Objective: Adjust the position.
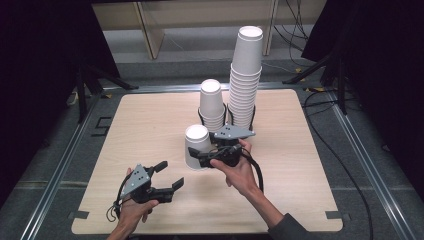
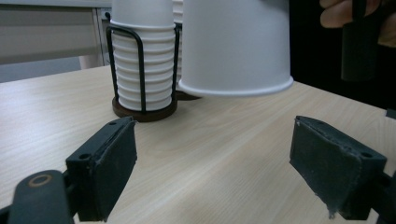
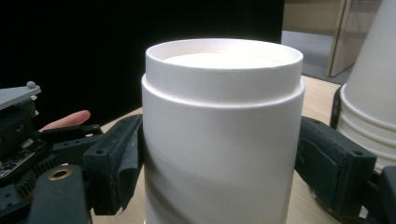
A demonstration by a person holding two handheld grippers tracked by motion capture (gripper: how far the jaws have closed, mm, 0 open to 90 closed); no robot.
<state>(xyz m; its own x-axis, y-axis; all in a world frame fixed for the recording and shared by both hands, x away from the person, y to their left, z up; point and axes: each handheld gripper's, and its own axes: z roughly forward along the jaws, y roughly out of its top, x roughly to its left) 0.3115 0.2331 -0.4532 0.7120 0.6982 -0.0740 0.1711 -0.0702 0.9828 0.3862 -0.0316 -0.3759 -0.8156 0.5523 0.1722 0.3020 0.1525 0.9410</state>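
Note:
An upside-down white paper cup [image 1: 197,145] [image 2: 233,46] [image 3: 222,140] is at the middle of the wooden table [image 1: 150,115]. My right gripper [image 1: 200,156] [image 3: 219,163] is shut on it, one black pad pressed on each side of its wall. I cannot tell whether the rim rests on the table or hangs just above it. My left gripper [image 1: 171,175] [image 2: 212,154] sits low near the front left of the table. It is open, with bare table between its pads, and points toward the cup.
Behind the held cup, a short stack of inverted cups [image 1: 211,105] [image 2: 142,60] and a much taller stack [image 1: 246,75] [image 3: 369,93] each stand in a black wire holder. Black curtains and stands flank the table. Cables lie on the floor at the right.

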